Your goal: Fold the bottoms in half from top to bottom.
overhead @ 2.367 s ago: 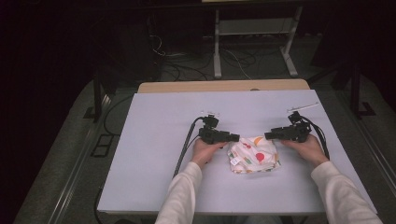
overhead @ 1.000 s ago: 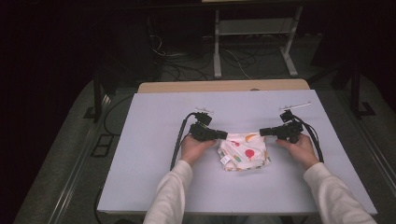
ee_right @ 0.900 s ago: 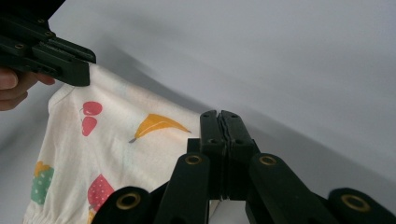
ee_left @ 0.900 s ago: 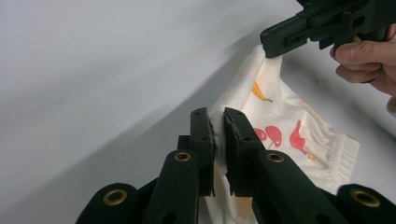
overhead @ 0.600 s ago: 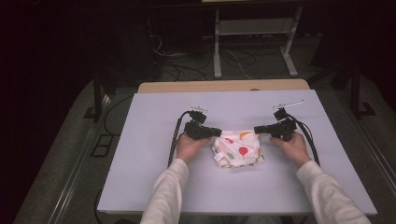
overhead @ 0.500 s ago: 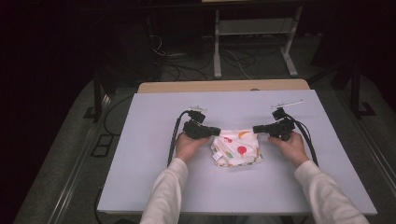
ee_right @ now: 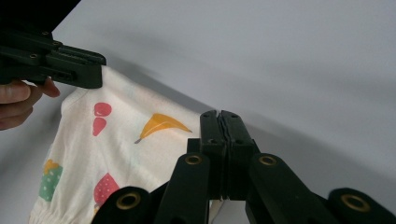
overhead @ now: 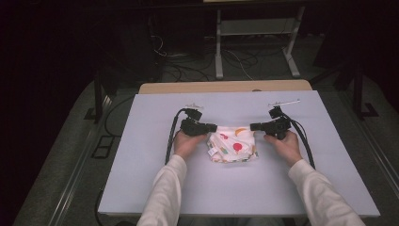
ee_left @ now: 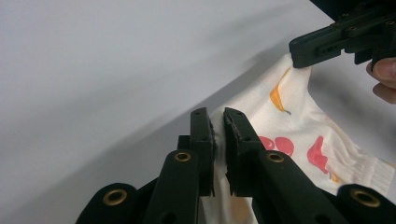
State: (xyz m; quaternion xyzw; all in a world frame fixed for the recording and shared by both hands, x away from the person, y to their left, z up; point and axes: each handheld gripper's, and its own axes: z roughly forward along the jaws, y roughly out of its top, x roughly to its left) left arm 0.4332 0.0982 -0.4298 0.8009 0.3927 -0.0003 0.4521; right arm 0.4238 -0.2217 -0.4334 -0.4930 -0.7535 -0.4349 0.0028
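Fingers of the left gripper (ee_left: 218, 135) and the right gripper (ee_right: 222, 135) are each clamped on a far corner of the printed cloth (overhead: 233, 145), so its edge is held stretched while the rest is draped on the table (overhead: 141, 155).

A small white cloth (overhead: 233, 146) printed with coloured fruit hangs stretched by its two upper corners, its lower part rumpled on the tabletop (overhead: 141, 179).

Bare tabletop (overhead: 141, 155) lies open all round; between both grippers, a patterned cloth (overhead: 233, 146) (bunched, fruit-printed) blocks the middle.
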